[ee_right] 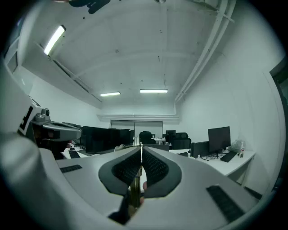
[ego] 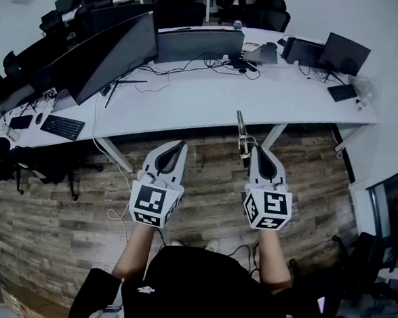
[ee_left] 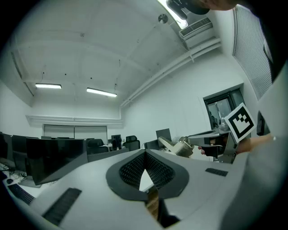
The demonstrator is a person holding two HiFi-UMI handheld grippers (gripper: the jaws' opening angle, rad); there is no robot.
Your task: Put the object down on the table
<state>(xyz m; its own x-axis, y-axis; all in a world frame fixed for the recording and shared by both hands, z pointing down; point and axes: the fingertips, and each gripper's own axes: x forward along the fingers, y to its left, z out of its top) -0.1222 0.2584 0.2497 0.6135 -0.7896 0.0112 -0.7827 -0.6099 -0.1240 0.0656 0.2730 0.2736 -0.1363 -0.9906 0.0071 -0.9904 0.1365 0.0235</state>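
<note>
I have both grippers raised side by side over the wooden floor (ego: 59, 213), short of the long white table (ego: 210, 98). The right gripper (ego: 257, 150) is clamped on a slim metal object (ego: 240, 129), which sticks up past the jaw tips toward the table edge, still in the air. In the right gripper view the object (ee_right: 134, 184) sits edge-on, pinched between the pads. The left gripper (ego: 181, 145) has its jaws closed together at the tips with nothing between them. Dark monitors (ego: 111, 53) stand on the table.
</note>
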